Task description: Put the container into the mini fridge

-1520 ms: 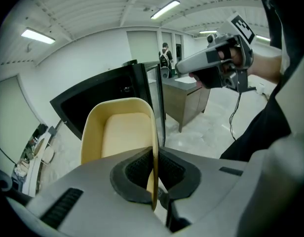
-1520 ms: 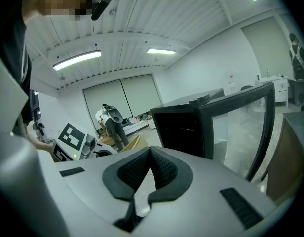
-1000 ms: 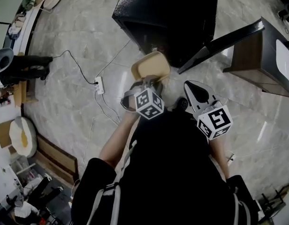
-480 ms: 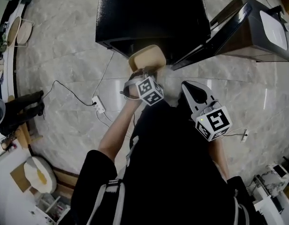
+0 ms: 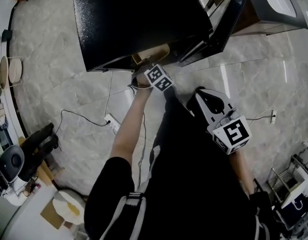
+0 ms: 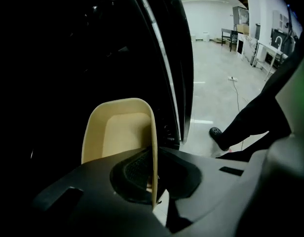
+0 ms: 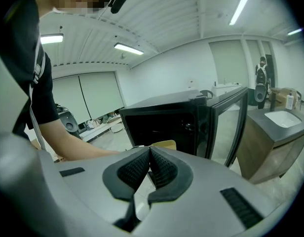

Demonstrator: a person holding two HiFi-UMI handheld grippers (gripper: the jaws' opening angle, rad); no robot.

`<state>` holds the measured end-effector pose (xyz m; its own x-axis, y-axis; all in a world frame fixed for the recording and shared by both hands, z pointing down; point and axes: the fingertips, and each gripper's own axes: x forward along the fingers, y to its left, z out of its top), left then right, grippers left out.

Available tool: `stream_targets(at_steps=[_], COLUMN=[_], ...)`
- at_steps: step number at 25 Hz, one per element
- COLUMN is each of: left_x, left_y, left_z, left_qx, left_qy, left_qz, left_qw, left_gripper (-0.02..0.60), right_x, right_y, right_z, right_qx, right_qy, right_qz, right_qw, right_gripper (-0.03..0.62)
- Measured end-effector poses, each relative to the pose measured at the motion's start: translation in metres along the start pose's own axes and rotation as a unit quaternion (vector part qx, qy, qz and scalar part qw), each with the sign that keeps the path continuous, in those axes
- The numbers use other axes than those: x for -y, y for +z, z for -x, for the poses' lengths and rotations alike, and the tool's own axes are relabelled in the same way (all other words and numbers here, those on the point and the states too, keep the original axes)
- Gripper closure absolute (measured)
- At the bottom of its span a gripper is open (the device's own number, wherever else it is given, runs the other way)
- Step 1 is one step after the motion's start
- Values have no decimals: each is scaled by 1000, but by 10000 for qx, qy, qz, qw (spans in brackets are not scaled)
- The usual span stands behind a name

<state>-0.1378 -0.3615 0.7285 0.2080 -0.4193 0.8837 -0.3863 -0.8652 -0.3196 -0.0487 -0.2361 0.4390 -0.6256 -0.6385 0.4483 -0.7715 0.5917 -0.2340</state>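
Grey marbled floor tiles (image 5: pixel 64 84) spread below me in the head view, and on them stands the black boxy mini fridge (image 5: pixel 139 19) with its door (image 5: pixel 226 24) swung open. My left gripper (image 5: pixel 146 70) reaches to the fridge's mouth with the shallow tan plastic container (image 5: pixel 155 52) right at the opening, while my right gripper (image 5: pixel 206 98) hangs near my body. In the left gripper view, my jaws are clamped on the container's side wall, and the container shows against the fridge's dark inside. In the right gripper view, my jaws are pressed together with nothing between them, facing the open fridge.
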Motion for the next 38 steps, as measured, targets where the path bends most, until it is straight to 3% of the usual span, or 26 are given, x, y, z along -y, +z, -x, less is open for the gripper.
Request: stream_targets(at_steps=[8, 13, 24, 27, 30, 38], left_x=[-34, -47, -65, -69, -70, -61], left_y=[-4, -4, -5, -4, -7, -8], left_z=[-53, -82, -95, -89, -84, -63], left_qx=[-240, -407, -567, -558, -574, -490], left_qy=[526, 825, 1186, 1303, 1392, 1509], left_qz=[-716, -986, -920, -851, -774, -813], left_qw=[9958, 9909, 9870, 9862, 9856, 9840], left_gripper=[545, 545, 538, 449, 407, 379], right_x=[0, 15, 20, 16, 8, -3], right_y=[-8, -19, -24, -21, -24, -34], right_z=[5, 17, 25, 29, 32, 40], right_qx=[-28, -304, -237, -252, -187, 1], right_qy=[-424, -768, -863, -889, -856, -935], right_qz=[-273, -354, -417, -394, -435, -621], right_qw=[9987, 9960, 9951, 9949, 9952, 9937], right_gripper=[576, 576, 576, 576, 576, 576])
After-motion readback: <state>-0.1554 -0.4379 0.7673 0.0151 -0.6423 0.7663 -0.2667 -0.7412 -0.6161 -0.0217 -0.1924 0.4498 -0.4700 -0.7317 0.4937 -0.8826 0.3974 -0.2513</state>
